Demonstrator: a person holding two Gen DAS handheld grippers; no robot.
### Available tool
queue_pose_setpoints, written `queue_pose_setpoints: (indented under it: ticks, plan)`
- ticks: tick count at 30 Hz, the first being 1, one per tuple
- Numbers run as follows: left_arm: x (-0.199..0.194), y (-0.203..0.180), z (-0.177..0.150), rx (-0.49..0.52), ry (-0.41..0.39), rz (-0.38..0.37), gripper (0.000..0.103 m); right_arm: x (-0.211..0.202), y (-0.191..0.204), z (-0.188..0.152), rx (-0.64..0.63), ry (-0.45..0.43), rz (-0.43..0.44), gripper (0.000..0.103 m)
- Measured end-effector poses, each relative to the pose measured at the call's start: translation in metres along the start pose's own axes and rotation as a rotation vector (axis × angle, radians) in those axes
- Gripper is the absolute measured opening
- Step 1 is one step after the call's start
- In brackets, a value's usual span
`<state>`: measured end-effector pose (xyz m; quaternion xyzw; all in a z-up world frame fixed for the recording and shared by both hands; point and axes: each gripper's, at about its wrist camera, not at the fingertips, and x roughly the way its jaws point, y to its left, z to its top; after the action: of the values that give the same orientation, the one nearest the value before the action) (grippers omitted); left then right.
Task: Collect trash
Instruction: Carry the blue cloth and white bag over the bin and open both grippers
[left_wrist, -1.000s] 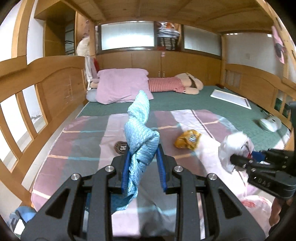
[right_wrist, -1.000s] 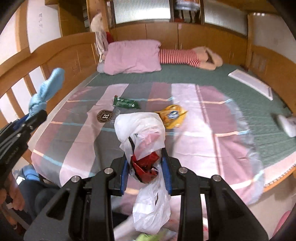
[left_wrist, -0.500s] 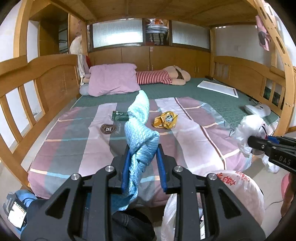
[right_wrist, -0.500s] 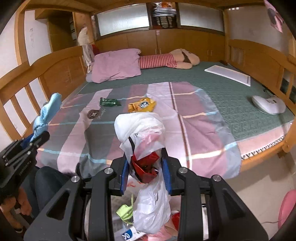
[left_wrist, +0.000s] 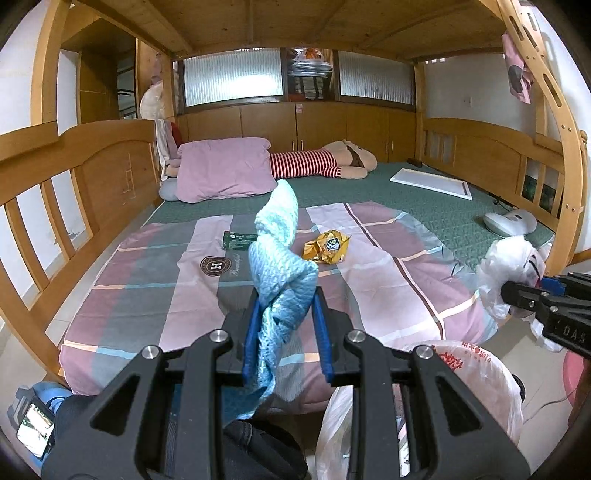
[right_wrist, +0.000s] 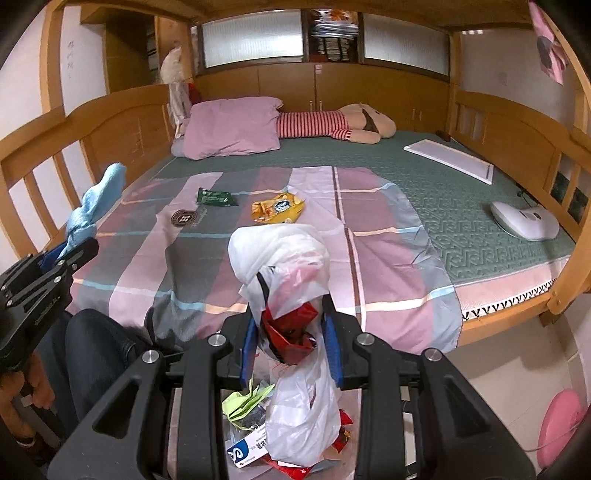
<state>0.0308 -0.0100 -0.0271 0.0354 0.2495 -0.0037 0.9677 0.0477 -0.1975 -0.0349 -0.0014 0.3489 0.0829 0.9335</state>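
Note:
My left gripper (left_wrist: 284, 332) is shut on a light blue cloth (left_wrist: 281, 258) that sticks up between the fingers; it also shows in the right wrist view (right_wrist: 94, 201). My right gripper (right_wrist: 291, 339) is shut on a white plastic bag (right_wrist: 284, 258) with a red wrapper inside; the bag also shows at the right of the left wrist view (left_wrist: 511, 266). Both are held off the foot of the bed. On the striped blanket lie a yellow snack bag (left_wrist: 327, 246) (right_wrist: 277, 210) and a green wrapper (left_wrist: 238, 240) (right_wrist: 216, 197). Under the right gripper is an open trash bag (right_wrist: 258, 435) with wrappers.
The trash bag's white rim (left_wrist: 476, 373) is on the floor by the bed's foot. A pink pillow (left_wrist: 221, 168), a striped plush doll (left_wrist: 321, 164), a white board (left_wrist: 432, 182) and a white device (left_wrist: 509, 223) lie on the bed. Wooden rails (left_wrist: 55, 192) flank it. A pink stool (right_wrist: 561, 428) stands right.
Both grippers have pulled back from over the blanket to beyond the foot of the bed. The floor and the open trash bag have come into view below them. Both grips unchanged.

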Motion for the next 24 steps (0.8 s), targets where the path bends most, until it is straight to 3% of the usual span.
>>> queue_pose_setpoints:
  ticks: [20, 24]
  plan:
    - [0.003, 0.002, -0.002, 0.003, 0.021, -0.016, 0.027, 0.010, 0.007, -0.006, -0.020, 0.030, 0.012, 0.032]
    - [0.010, 0.001, -0.005, 0.014, 0.055, -0.052, 0.027, 0.021, 0.007, -0.014, -0.022, 0.088, 0.039, 0.032]
